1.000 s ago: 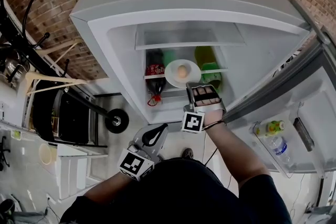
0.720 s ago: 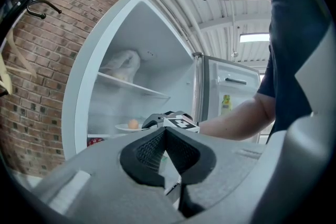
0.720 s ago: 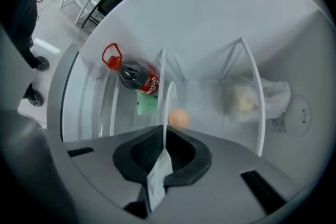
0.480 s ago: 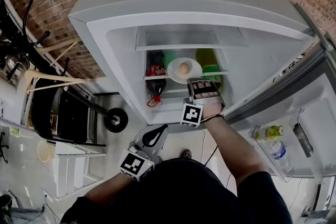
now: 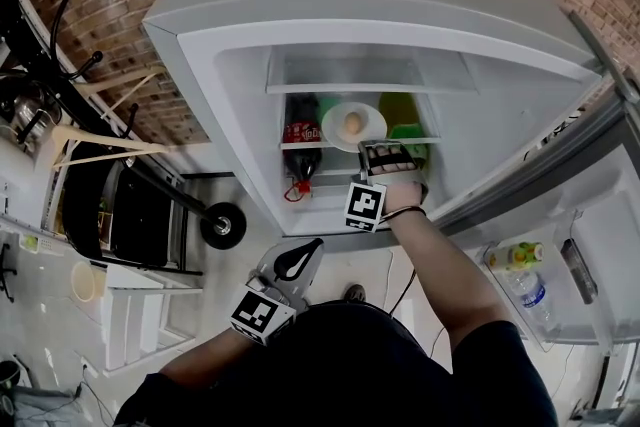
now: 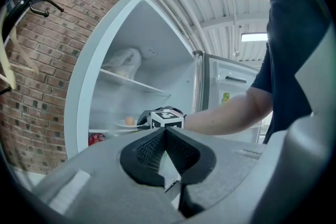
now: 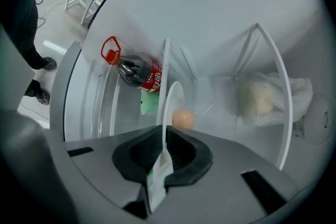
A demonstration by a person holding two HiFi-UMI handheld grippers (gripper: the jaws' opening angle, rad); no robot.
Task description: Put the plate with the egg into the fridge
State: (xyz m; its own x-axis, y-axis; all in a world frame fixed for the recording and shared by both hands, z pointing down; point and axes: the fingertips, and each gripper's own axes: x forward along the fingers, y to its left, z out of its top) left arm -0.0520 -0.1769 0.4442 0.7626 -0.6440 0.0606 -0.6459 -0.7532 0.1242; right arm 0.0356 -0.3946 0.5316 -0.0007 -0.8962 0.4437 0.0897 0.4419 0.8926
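A white plate [image 5: 352, 127] with a brown egg [image 5: 352, 123] on it is held level over the middle shelf [image 5: 300, 146] inside the open fridge [image 5: 360, 25]. My right gripper [image 5: 384, 153] is shut on the plate's near rim; in the right gripper view the plate [image 7: 169, 105] runs edge-on between the jaws, with the egg [image 7: 182, 118] just past them. My left gripper [image 5: 296, 260] hangs low near the person's body, outside the fridge, shut and holding nothing. In the left gripper view the plate [image 6: 124, 124] and egg [image 6: 129, 121] show far off.
A cola bottle [image 5: 301, 147] lies on the shelf left of the plate, green items [image 5: 404, 129] to its right. A white bag [image 7: 268, 93] sits on the shelf above. The fridge door [image 5: 560, 225] stands open at the right with bottles [image 5: 522, 277] in its rack. A rack of hangers [image 5: 90, 135] stands left.
My right gripper has carried the plate with the egg a little deeper into the fridge. The left gripper has stayed where it was.
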